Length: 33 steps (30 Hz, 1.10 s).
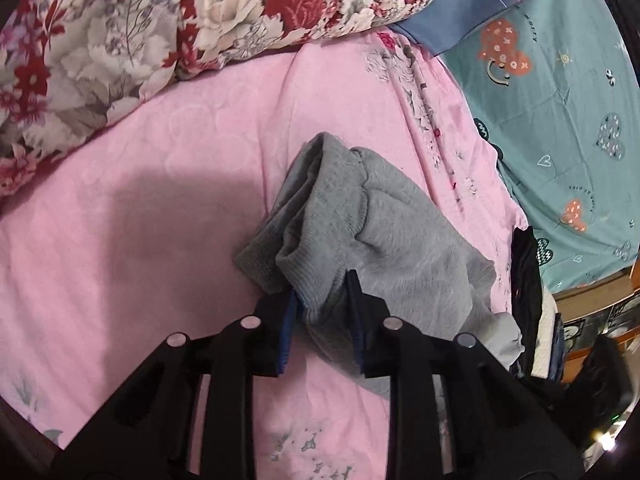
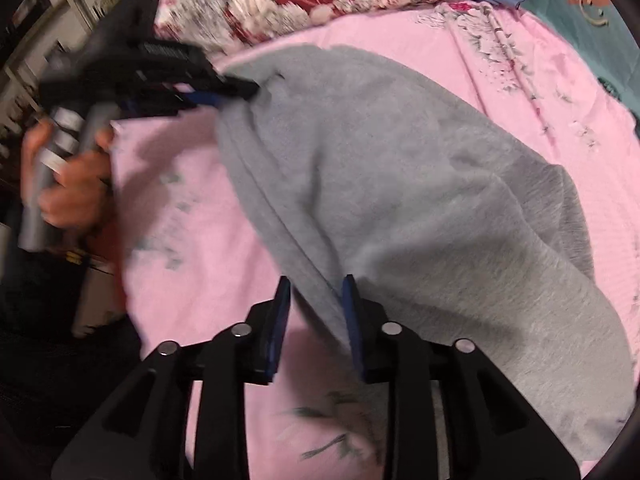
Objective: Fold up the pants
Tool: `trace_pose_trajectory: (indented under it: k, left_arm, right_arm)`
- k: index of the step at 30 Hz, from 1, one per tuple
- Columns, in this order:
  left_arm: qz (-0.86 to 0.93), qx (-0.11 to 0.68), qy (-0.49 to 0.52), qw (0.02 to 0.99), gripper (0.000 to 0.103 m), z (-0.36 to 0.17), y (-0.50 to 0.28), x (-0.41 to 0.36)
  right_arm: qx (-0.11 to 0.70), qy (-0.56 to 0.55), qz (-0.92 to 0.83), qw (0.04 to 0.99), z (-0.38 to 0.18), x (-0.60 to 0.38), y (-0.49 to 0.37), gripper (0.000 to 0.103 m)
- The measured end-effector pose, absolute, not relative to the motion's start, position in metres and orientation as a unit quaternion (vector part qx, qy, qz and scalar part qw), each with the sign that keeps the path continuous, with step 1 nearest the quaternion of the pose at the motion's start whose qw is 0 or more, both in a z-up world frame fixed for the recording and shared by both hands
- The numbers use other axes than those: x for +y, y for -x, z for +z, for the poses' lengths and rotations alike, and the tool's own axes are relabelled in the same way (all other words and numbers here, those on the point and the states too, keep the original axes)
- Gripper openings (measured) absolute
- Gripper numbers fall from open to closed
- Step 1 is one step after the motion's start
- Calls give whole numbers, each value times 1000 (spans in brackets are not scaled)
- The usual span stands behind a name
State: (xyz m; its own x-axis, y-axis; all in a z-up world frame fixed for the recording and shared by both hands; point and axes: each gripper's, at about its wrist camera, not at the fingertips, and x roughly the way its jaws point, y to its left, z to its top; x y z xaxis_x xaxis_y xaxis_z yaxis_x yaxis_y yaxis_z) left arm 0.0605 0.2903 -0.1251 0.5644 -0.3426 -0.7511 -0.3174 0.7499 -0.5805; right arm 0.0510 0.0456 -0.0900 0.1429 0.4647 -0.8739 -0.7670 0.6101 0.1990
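Here the left claw [image 1: 322, 292] has its blue pads pressed on a bunched cuff of the grey pants [image 1: 372, 236], while the right claw [image 2: 316, 300] stands slightly apart around a fold of them; the pants lie folded on the pink bedsheet [image 1: 140, 200], near a floral quilt [image 1: 120, 32].

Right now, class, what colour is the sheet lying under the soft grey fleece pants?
Pink, with faint floral print; the pink sheet shows best in the left wrist view.

One pants [image 1: 380, 232]; two hand-held grippers [image 1: 322, 296]
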Motion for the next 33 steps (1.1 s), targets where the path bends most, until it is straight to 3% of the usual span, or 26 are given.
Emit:
trace_pose_trajectory:
  k: [2, 5, 6, 9, 11, 14, 16, 18, 20, 21, 26, 33]
  left_arm:
    - [1, 464, 339, 818, 35, -119, -56, 289]
    - [17, 454, 313, 834, 42, -104, -45, 289]
    - [25, 448, 301, 841, 42, -95, -40, 288]
    - [27, 430, 273, 860, 43, -71, -30, 284]
    - [13, 420, 256, 871, 53, -55, -31, 271]
    - [-23, 415, 229, 880, 57, -45, -43, 244]
    - [-31, 427, 206, 880, 56, -52, -55, 226]
    - [-38, 450, 187, 873, 52, -68, -67, 211]
    - [-42, 474, 179, 861, 22, -86, -77, 203]
    - [-40, 491, 172, 853, 17, -98, -82, 200]
    - [-34, 500, 148, 853, 16, -120, -88, 197]
    - [-25, 499, 134, 856, 16, -122, -91, 193]
  right_arm:
    - [489, 133, 418, 754, -76, 54, -52, 34]
    - [466, 138, 402, 776, -78, 77, -57, 5]
    - [474, 142, 401, 771, -87, 86, -59, 2]
    - [516, 148, 390, 748, -124, 102, -68, 1]
    - [511, 137, 388, 755, -122, 101, -70, 1]
    - [519, 97, 397, 750, -100, 86, -72, 2]
    - [506, 86, 401, 759, -83, 69, -67, 6]
    - [492, 78, 388, 776, -68, 41, -58, 32]
    - [486, 54, 358, 795, -60, 1, -54, 42]
    - [485, 40, 333, 808, -58, -25, -52, 43]
    - [506, -37, 147, 849, -63, -174, -44, 47]
    - [504, -248, -74, 824, -81, -384, -67, 47]
